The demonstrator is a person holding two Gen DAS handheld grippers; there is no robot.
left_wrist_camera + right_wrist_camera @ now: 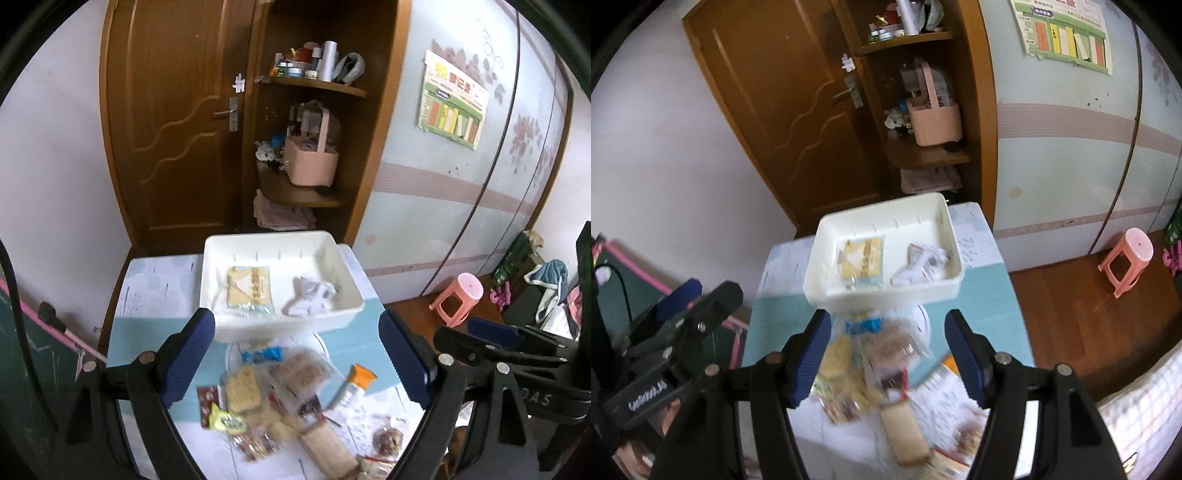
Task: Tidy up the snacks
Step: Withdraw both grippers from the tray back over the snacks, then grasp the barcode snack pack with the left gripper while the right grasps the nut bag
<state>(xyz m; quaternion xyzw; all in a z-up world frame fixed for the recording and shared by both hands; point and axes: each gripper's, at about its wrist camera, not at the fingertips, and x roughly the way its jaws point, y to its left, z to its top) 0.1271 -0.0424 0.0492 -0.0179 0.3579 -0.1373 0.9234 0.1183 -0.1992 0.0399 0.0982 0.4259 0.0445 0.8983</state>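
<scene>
A white bin [218, 280] [822, 266] stands at the far end of a small table [147, 295] [990, 295]. In it lie a yellow snack packet [249, 286] [862, 258] and a white crumpled wrapper [310, 295] [919, 264]. A blurred pile of snack packets [273, 391] [871, 365] lies on the near part of the table. My left gripper [295, 354] hangs open above the pile, nothing between its blue pads. My right gripper [886, 354] is open above the same pile, also holding nothing. Each gripper shows at the edge of the other's view.
Behind the table are a brown door [177, 122] and corner shelves with a pink basket [314, 162] and bottles. A pink stool [461, 299] [1126, 258] stands on the wooden floor to the right. Bags and clothes [546, 291] lie at far right.
</scene>
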